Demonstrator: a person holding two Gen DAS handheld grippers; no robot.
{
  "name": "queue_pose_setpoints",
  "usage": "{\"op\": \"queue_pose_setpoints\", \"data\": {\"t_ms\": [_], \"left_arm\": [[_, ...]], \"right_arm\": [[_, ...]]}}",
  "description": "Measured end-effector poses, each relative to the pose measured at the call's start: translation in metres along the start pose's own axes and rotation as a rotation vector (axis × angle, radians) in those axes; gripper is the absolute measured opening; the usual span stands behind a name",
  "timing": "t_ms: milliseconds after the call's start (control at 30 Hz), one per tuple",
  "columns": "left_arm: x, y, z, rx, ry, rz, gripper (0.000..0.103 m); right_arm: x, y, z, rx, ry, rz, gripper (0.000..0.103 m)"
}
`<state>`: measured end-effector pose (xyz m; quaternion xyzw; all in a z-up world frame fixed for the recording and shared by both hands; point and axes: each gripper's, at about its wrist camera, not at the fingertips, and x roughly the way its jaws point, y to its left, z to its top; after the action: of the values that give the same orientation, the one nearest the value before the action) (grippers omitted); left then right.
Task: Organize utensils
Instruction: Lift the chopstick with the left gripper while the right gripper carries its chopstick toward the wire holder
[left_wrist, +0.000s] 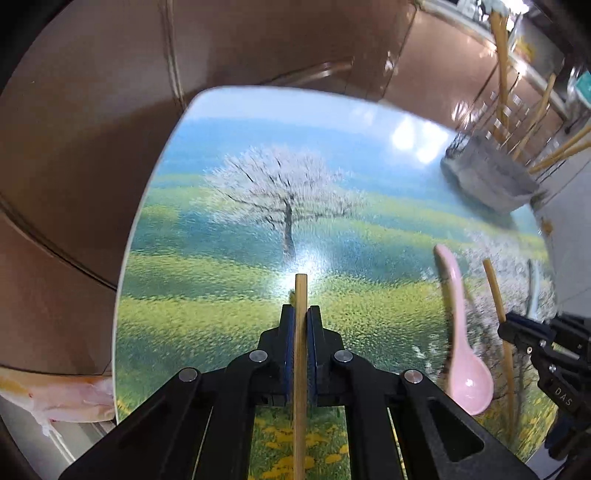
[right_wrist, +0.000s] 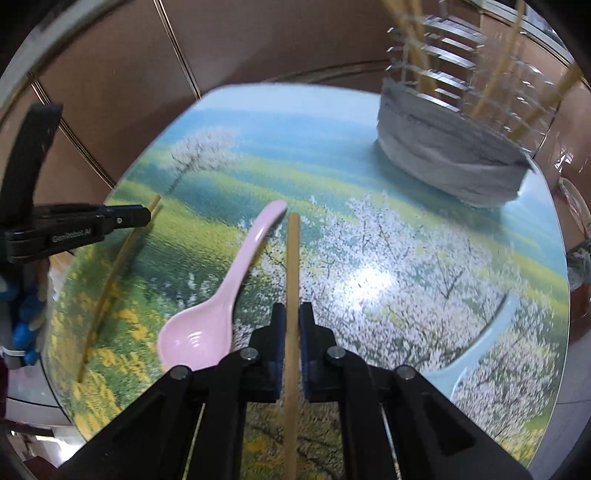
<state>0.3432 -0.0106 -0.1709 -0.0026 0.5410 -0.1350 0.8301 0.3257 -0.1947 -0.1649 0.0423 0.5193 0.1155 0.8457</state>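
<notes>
My left gripper (left_wrist: 301, 314) is shut on a wooden chopstick (left_wrist: 300, 295) and holds it above the picture-printed table (left_wrist: 221, 277). My right gripper (right_wrist: 291, 310) is shut on a second wooden chopstick (right_wrist: 293, 258). In the right wrist view the left gripper (right_wrist: 142, 216) shows at the left with its chopstick (right_wrist: 114, 273). In the left wrist view the right gripper (left_wrist: 506, 328) shows at the right with its chopstick (left_wrist: 496, 295). A pink spoon (right_wrist: 221, 306) lies on the table between the two grippers; it also shows in the left wrist view (left_wrist: 465, 354). A light blue spoon (right_wrist: 476, 350) lies to the right.
A clear utensil rack on a grey cloth (right_wrist: 450, 158) stands at the table's far right with several chopsticks (right_wrist: 413, 51) upright in it; it also shows in the left wrist view (left_wrist: 491, 173). Brown floor tiles (left_wrist: 92, 147) lie beyond the table's edge.
</notes>
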Motion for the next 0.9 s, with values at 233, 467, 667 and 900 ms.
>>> {"op": "queue_pose_setpoints", "data": {"t_ms": [233, 467, 667, 900], "left_arm": [[-0.051, -0.007, -0.018, 0.007, -0.14, -0.029, 0.006], [-0.103, -0.024, -0.026, 0.015, -0.262, -0.095, 0.006], [-0.136, -0.042, -0.024, 0.057, -0.356, -0.108, 0.006], [-0.178, -0.057, -0.007, 0.084, -0.45, -0.143, 0.006]], "right_arm": [[-0.056, 0.001, -0.028, 0.01, -0.17, 0.081, 0.007], [-0.11, 0.012, -0.029, 0.001, -0.312, 0.103, 0.007], [-0.146, 0.02, -0.027, -0.009, -0.416, 0.102, 0.007], [-0.188, 0.019, -0.012, -0.02, -0.526, 0.09, 0.007]]}}
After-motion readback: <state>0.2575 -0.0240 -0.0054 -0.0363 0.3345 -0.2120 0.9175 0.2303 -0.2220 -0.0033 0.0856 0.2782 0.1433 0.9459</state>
